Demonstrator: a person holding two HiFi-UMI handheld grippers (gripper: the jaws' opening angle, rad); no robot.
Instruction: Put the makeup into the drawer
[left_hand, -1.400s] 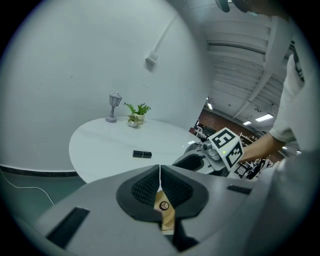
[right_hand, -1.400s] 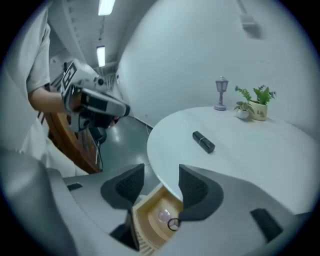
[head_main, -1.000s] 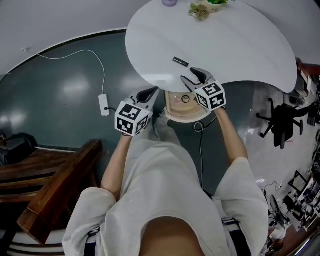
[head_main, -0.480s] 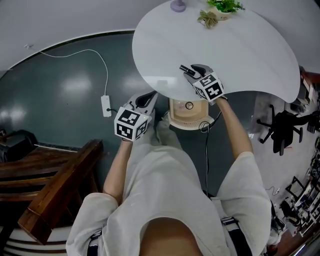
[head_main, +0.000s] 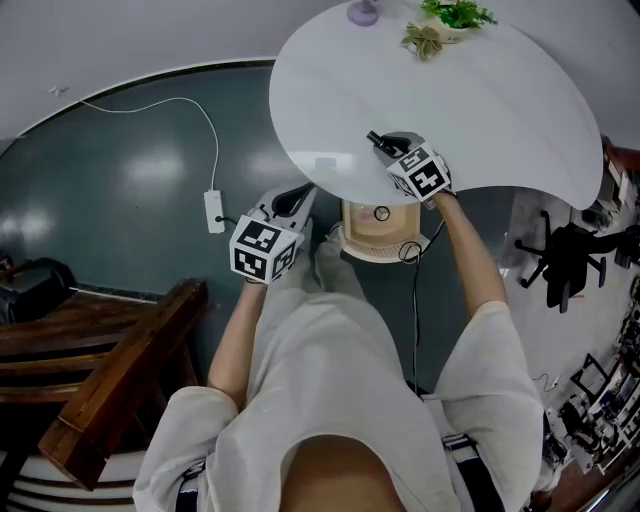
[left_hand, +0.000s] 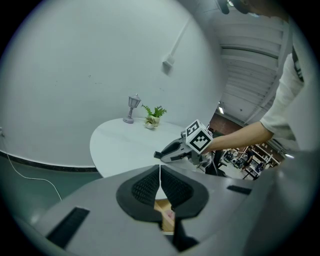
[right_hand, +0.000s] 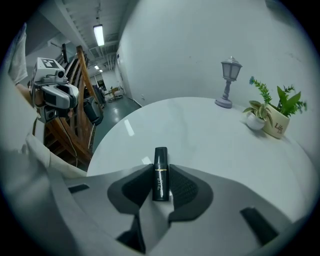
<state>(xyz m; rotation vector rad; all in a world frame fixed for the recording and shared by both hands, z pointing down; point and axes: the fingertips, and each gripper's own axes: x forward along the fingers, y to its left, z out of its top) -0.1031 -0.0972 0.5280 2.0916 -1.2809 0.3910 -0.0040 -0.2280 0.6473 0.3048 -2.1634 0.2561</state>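
A black makeup tube (right_hand: 160, 172) with a thin gold band lies on the round white table (right_hand: 200, 130) near its front edge. My right gripper (right_hand: 160, 176) points down over it. Its jaws are closing and both pads sit against the tube's sides. In the head view the tube (head_main: 378, 140) sticks out from my right gripper (head_main: 386, 149). A light wooden drawer (head_main: 350, 218) stands open under the table edge. My left gripper (head_main: 300, 196) hangs left of the drawer, below the tabletop. Its pads (left_hand: 150, 187) are shut together with nothing between them.
A small grey lamp (right_hand: 227, 82) and a potted plant (right_hand: 277, 117) stand at the table's far side. On the dark floor lie a white power strip (head_main: 212, 212) and its cable. Wooden stairs (head_main: 110, 380) stand at the left and an office chair (head_main: 565, 245) at the right.
My right gripper moved forward and down onto the tube, which lay ahead of its open jaws, and the jaws closed around it. My left gripper barely shifted.
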